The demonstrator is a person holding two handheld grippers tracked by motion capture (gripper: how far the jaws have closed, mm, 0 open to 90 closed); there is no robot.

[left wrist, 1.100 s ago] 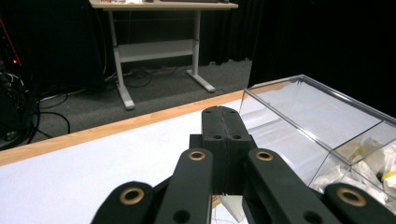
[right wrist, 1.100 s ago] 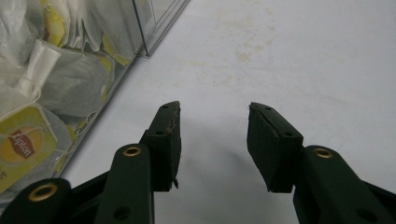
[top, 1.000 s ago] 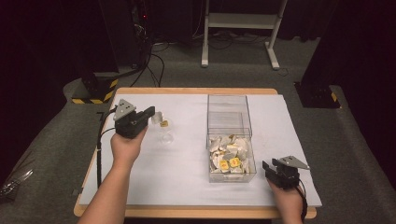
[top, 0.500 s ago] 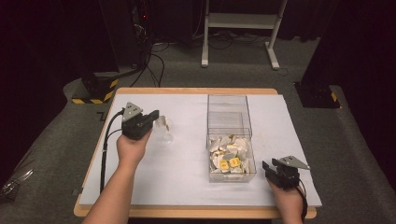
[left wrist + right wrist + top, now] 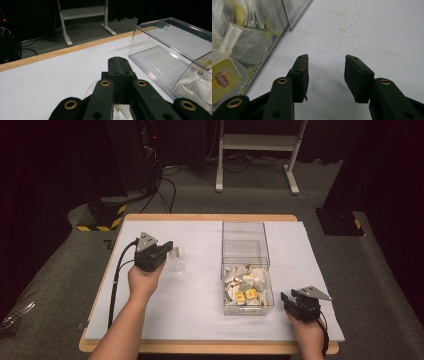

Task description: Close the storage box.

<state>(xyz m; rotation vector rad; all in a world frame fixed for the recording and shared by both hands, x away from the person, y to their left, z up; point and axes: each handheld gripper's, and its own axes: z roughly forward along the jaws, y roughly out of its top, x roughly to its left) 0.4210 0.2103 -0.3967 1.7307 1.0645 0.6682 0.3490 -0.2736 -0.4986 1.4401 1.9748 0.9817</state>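
Left gripper (image 5: 167, 246): I saw its jaws pressed together, nothing visibly between them, left of centre in the high view, tips over a clear cup (image 5: 176, 260).
Cup: it sat on the white table (image 5: 200, 310), a pale scrap visible under my jaws in the left gripper view.
Right gripper (image 5: 326, 75): I had it spread and empty, lower right.
Clear box (image 5: 247, 265): centre-right, tea bags (image 5: 245, 287) in its near half.

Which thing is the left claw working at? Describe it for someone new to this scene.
On the white table, left of the clear plastic box of tea bags, sits a small clear glass cup just beyond the left claw. It is the one loose, round, see-through item.
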